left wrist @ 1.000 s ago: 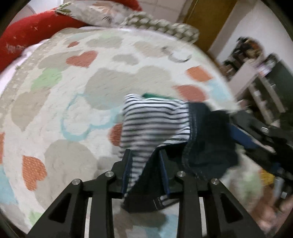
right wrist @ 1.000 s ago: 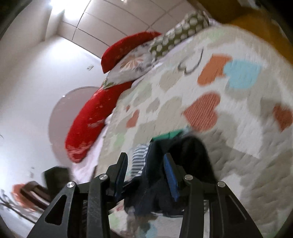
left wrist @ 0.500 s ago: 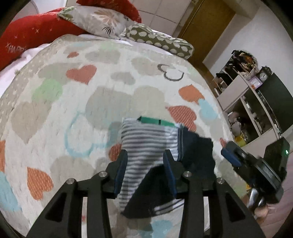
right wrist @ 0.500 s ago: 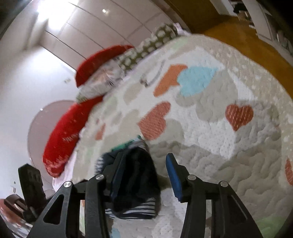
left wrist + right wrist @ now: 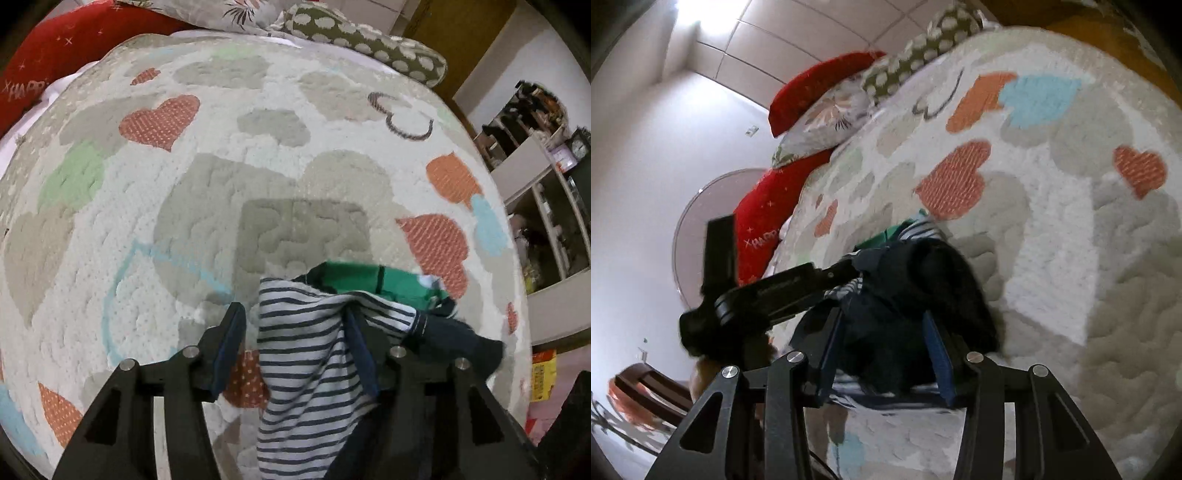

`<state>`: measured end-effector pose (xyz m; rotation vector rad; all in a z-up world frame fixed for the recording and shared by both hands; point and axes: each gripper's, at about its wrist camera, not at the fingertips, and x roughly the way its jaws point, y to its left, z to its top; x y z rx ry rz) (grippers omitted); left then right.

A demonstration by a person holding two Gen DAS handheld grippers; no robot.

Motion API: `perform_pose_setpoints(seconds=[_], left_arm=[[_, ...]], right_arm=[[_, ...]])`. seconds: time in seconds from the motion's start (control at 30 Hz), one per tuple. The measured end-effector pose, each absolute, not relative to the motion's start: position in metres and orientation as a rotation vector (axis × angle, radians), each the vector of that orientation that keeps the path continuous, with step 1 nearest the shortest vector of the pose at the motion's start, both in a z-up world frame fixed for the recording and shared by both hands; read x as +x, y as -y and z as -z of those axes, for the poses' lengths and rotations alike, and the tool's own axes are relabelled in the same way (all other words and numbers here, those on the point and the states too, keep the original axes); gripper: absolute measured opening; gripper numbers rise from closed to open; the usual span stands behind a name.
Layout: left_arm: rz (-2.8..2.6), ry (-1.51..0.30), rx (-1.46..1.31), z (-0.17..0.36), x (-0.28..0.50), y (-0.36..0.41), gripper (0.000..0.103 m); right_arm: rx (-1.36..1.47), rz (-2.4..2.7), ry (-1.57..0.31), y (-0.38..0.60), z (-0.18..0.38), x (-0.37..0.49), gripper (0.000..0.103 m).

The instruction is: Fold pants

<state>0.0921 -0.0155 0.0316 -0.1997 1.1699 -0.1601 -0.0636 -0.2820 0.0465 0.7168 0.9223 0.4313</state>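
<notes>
you have the pants (image 5: 303,354) bunched in a striped and navy heap low in the centre of the left wrist view, lying on the heart-print quilt (image 5: 258,155) with the green waistband showing at the far edge of the heap. your left gripper (image 5: 295,332) sits around the striped part with its jaws spread wide; cloth lies between the fingers and drapes against the right one, but nothing is pinched. in the right wrist view your right gripper (image 5: 882,354) is likewise spread, its blue pads on either side of the dark navy mass just below the middle of the frame, not squeezing it. the left tool shows there as a black bar crossing from the left of the frame to the heap.

by the look of it you are at a regrasp: the garment is a crumpled mound, not yet a flat fold. the next move seems to call for picking a clean edge, the waistband or a leg hem, with each tool taking hold well apart from the other, so you can lift and spread the cloth flat. close on a single layer only; grabbing the whole bunch would probably drag it along crumpled.

the red and patterned pillows (image 5: 258,14) lie along the top of the frame, clear of the work.
</notes>
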Motion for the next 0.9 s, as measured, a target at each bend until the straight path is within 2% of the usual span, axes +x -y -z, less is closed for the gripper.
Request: perform_pose_setpoints(seconds=[0.03, 0.07, 0.1, 0.13, 0.17, 0.2, 0.23, 0.4, 0.5, 0.53, 0.6, 0.77, 0.9], left_arm=[[0.175, -1.158, -0.224, -0.036, 0.088, 0.010, 0.055], [0.193, -1.148, -0.245, -0.040, 0.084, 0.006, 0.055], [0.224, -1.135, -0.272, -0.045, 0.077, -0.001, 0.057], [0.245, -1.130, -0.288, -0.047, 0.073, -0.006, 0.060], [0.260, -1.126, -0.305, -0.048, 0.069, -0.011, 0.068], [0.271, -1.123, -0.327, -0.048, 0.063, -0.018, 0.073], [0.283, -1.124, -0.346, -0.046, 0.060, -0.023, 0.074], [0.365, -1.182, -0.447, -0.022, 0.050, -0.031, 0.075], [0.385, -1.175, -0.415, -0.019, 0.043, -0.017, 0.076], [0.386, -1.166, -0.376, -0.021, 0.039, -0.011, 0.075], [0.350, -1.147, -0.274, -0.023, 0.029, -0.001, 0.067], [0.257, -1.103, -0.273, -0.026, -0.007, -0.008, 0.067], [0.226, -1.081, -0.277, -0.018, -0.020, -0.011, 0.067]], right_arm=[[0.682, -0.407, -0.897, 0.285, -0.053, -0.069, 0.055], [0.664, -0.396, -0.882, 0.288, -0.057, -0.071, 0.066], [0.648, -0.383, -0.859, 0.291, -0.060, -0.074, 0.070], [0.643, -0.370, -0.840, 0.298, -0.063, -0.075, 0.076], [0.649, -0.363, -0.833, 0.302, -0.062, -0.074, 0.078], [0.669, -0.366, -0.838, 0.305, -0.058, -0.073, 0.079], [0.687, -0.367, -0.848, 0.308, -0.053, -0.068, 0.079], [0.794, -0.397, -0.912, 0.311, -0.027, -0.057, 0.079], [0.803, -0.399, -0.928, 0.308, -0.023, -0.054, 0.079], [0.811, -0.396, -0.920, 0.309, -0.024, -0.055, 0.079], [0.818, -0.377, -0.904, 0.312, -0.027, -0.056, 0.079], [0.749, -0.307, -0.817, 0.322, -0.058, -0.069, 0.079], [0.752, -0.492, -0.826, 0.302, -0.083, -0.055, 0.078]])
